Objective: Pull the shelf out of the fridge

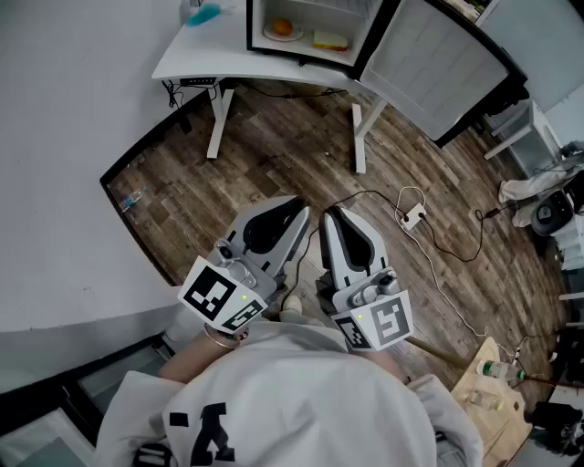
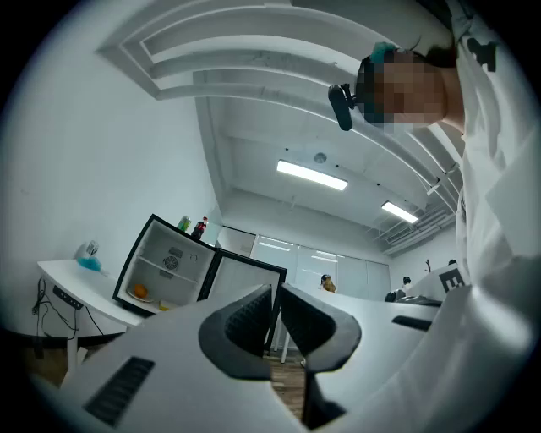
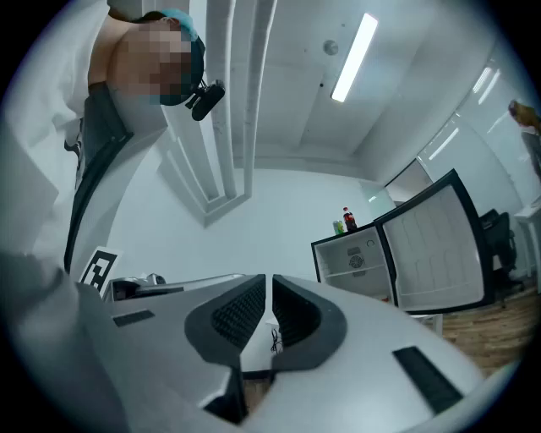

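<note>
Head view has the left gripper (image 1: 294,212) and right gripper (image 1: 333,219) both pressed together, pinching nothing. Shelf (image 2: 169,271) sits inside the open fridge (image 1: 306,11) at the counter's (image 1: 196,57) far right corner; labels on the bottles (image 2: 200,227) too small to read.

Bright, even light from ceiling strip lights (image 2: 312,175); fisheye edges dark, warped.

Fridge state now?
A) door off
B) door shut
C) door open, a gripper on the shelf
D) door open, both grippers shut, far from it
D: the fridge door stands open, while the left gripper and right gripper sit far short of it, jaws together, empty.
</note>
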`<move>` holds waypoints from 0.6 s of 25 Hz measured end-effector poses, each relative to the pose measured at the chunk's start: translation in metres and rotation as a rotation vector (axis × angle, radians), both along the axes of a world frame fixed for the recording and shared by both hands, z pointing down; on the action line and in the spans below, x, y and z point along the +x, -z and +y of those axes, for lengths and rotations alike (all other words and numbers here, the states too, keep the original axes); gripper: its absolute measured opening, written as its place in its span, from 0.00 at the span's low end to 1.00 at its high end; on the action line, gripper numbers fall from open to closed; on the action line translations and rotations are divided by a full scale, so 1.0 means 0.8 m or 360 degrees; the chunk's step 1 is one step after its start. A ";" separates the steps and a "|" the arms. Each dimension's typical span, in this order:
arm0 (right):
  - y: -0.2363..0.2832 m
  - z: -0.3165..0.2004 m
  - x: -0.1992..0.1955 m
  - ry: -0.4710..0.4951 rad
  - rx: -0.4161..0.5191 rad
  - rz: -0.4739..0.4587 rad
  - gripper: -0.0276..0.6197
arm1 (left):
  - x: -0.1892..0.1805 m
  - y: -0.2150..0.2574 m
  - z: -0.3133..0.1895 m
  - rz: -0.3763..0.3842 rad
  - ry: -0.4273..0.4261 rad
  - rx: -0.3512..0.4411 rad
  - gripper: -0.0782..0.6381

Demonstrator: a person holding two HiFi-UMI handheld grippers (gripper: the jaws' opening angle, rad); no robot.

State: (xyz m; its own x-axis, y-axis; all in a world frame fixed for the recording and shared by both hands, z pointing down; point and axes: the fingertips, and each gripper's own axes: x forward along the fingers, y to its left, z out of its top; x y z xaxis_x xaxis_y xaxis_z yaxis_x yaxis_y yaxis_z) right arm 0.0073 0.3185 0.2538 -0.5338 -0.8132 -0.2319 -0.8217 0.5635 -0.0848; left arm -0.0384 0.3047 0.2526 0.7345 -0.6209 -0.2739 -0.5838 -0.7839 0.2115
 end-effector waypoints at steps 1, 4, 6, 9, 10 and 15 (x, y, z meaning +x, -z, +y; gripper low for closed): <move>0.000 0.001 0.000 0.0005 0.0002 0.0002 0.12 | 0.000 0.001 0.001 0.0006 0.0002 0.0001 0.16; 0.001 0.004 -0.001 0.0012 0.0003 0.0007 0.12 | 0.000 0.002 0.004 0.0011 0.0009 0.0007 0.16; 0.001 0.005 -0.001 0.0009 0.0004 0.0010 0.12 | 0.000 0.002 0.005 0.0006 0.0012 0.0011 0.16; 0.001 0.009 0.001 0.0007 0.0006 0.0010 0.12 | 0.001 0.000 0.009 0.0007 0.0012 0.0005 0.16; 0.001 0.009 0.001 0.0008 0.0004 0.0009 0.12 | 0.001 0.000 0.010 0.0007 0.0012 0.0004 0.16; -0.001 0.010 0.000 0.0016 -0.0005 0.0011 0.12 | 0.001 0.001 0.011 0.0006 0.0018 0.0001 0.16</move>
